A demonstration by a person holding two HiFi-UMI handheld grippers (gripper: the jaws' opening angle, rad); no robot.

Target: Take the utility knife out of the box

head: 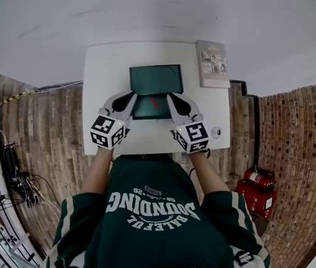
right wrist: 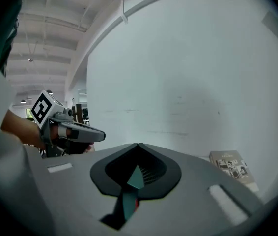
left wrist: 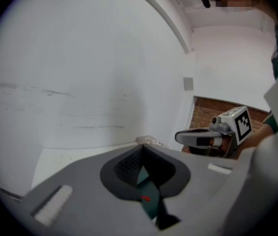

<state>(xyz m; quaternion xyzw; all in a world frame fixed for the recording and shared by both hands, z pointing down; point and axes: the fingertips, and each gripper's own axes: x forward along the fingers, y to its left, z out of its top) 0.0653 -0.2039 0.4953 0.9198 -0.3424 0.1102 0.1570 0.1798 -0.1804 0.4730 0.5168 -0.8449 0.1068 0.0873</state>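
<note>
Utility knife in green box, left gripper and right gripper flanking it, jaws together, booklet at table corner

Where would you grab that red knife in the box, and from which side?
Probably across its slim body, from above: the knife lies flat and slanted in the open box, whose rim likely blocks a sideways reach.

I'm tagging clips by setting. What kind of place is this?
Likely an indoor workshop or lab space rather than a home: a plain white table against a bare white wall, loose cables on the plank floor, and a red fire extinguisher beside a brick wall.
</note>
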